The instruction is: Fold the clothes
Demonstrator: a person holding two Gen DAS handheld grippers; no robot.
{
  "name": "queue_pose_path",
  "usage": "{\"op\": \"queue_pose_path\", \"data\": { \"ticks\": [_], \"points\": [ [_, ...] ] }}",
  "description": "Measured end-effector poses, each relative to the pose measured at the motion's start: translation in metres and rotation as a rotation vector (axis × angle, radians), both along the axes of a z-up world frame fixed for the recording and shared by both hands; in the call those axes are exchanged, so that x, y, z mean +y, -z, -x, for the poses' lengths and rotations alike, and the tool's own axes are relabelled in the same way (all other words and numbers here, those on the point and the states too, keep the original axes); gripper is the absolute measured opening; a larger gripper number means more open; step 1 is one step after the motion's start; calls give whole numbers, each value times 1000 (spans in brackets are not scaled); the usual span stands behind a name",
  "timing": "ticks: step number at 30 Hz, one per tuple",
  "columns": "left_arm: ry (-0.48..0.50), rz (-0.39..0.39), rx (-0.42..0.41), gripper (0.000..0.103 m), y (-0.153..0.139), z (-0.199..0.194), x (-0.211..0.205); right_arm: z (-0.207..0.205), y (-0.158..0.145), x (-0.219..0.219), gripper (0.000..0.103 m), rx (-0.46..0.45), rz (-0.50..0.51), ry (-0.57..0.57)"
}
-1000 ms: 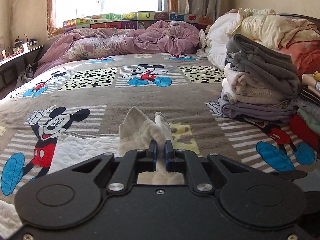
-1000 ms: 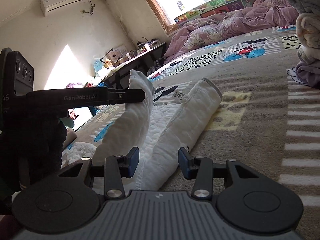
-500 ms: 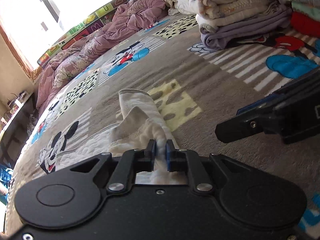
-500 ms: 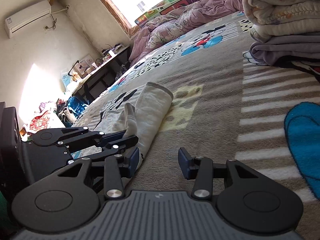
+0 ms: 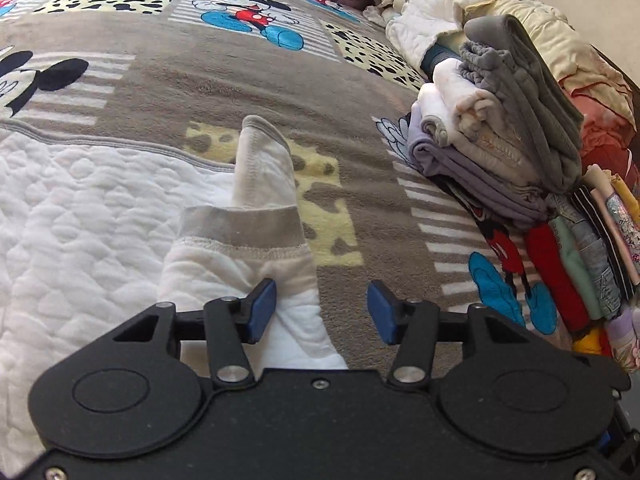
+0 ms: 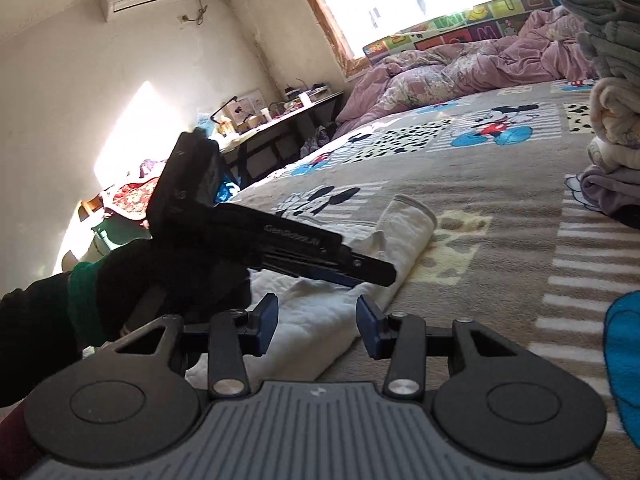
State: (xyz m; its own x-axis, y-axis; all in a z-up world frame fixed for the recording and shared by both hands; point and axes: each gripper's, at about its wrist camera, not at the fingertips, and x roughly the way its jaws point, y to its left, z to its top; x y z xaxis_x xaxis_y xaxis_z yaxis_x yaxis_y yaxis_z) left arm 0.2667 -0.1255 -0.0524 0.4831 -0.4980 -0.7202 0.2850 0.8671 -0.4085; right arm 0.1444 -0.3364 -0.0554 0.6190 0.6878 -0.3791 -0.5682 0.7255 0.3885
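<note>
A white quilted garment [image 5: 88,216] with grey trim lies spread on the cartoon-print blanket [image 5: 224,80]. One of its sleeves, with a grey cuff [image 5: 240,226], is folded back over the body; the other sleeve [image 5: 262,160] points away. My left gripper [image 5: 322,312] hangs open just above the folded sleeve, holding nothing. In the right wrist view the same garment [image 6: 320,320] lies ahead, its sleeve [image 6: 408,220] stretched out, and the left gripper [image 6: 370,274] hovers over it, held by a gloved hand [image 6: 160,280]. My right gripper [image 6: 318,328] is open and empty above the garment's near edge.
A stack of folded clothes [image 5: 492,128] stands on the right of the bed, with more garments [image 5: 592,256] lined up beside it. A rumpled pink duvet [image 6: 480,68] fills the far end under the window. A desk [image 6: 280,120] stands left of the bed.
My left gripper, shut on the sleeve cuff a second ago, has laid it over the garment and opened. The right gripper stayed open and shifted slightly.
</note>
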Motion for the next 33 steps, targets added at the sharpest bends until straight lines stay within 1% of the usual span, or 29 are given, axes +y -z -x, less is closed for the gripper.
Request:
{"op": "queue_pose_path", "data": {
  "ticks": [1,3,5,6,7,8,11,14,17,19,20,22,24,26,28,31,33],
  "points": [
    [-7,2,6,45,0,-1,1,6,-2,11,41,-23,14,-30],
    [-20,8,12,45,2,-2,4,17,-6,32,41,-69,42,-90],
    [-5,-51,-17,34,5,0,4,27,-9,53,41,-107,69,-149],
    [-6,-32,-13,34,6,0,7,22,-1,55,41,-32,72,-171],
    [-17,14,10,34,8,-3,14,17,6,57,41,36,78,-192],
    [-26,55,31,34,9,-6,21,21,10,62,41,34,112,-195],
    [-9,92,53,34,7,-15,28,34,20,77,41,27,210,-201],
    [15,64,-32,34,-7,-16,27,40,24,78,42,43,191,-175],
    [80,-17,-79,34,-10,-19,12,42,27,77,42,54,171,-164],
    [139,-171,-113,32,-2,-22,-7,44,27,78,42,53,173,-160],
    [171,-225,-133,32,2,-23,-15,45,27,80,42,50,178,-161],
    [199,-284,-164,33,9,-23,-23,42,28,83,43,42,190,-163],
    [225,-341,-196,35,17,-22,-31,41,29,86,47,29,208,-169],
    [227,-361,-230,35,23,-17,-32,43,30,90,48,12,232,-172],
    [205,-329,-229,36,25,-17,-26,46,31,96,50,-12,263,-167],
    [195,-306,-221,36,20,-15,-24,54,33,105,50,-52,311,-144],
    [188,-291,-216,37,16,-14,-23,68,33,111,50,-114,362,-104]
  ]
}}
